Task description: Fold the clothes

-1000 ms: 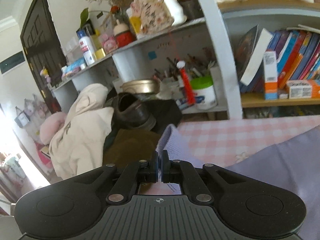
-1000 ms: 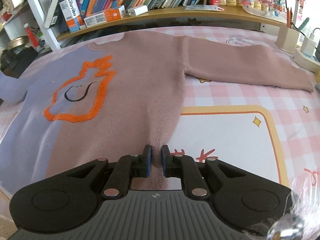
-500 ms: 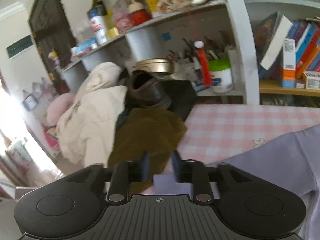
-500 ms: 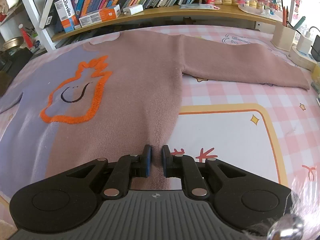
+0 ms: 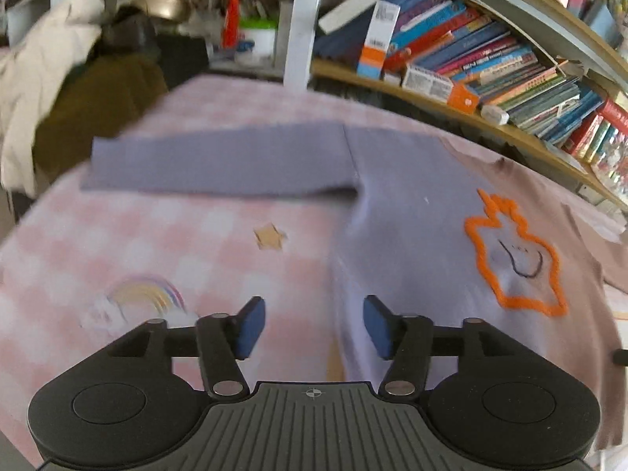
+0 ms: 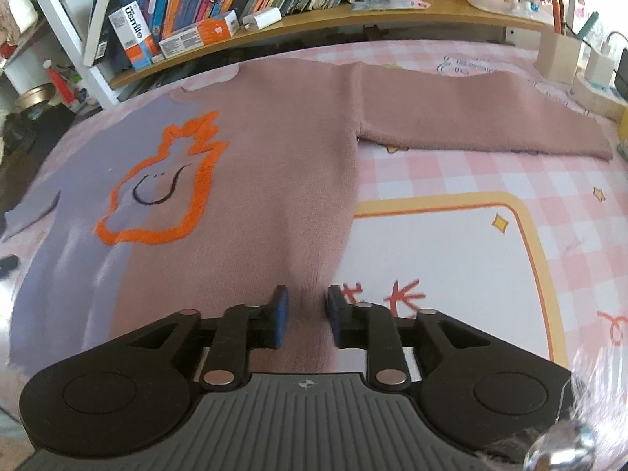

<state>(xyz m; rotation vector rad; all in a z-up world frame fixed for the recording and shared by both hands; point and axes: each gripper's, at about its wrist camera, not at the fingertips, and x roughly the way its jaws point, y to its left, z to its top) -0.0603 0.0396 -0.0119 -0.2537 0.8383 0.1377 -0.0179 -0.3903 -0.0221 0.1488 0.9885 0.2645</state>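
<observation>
Nearest me, the left claw (image 5: pixel 312 327) gapes wide, gripping nothing, over the sweater (image 5: pixel 412 204) edge; the right claw (image 6: pixel 304 316) stands part-open astride its hem. The sweater (lilac and mauve) lies flat on the checked tabletop (image 6: pixel 451 180), bookshelf (image 6: pixel 353 11) behind.
</observation>
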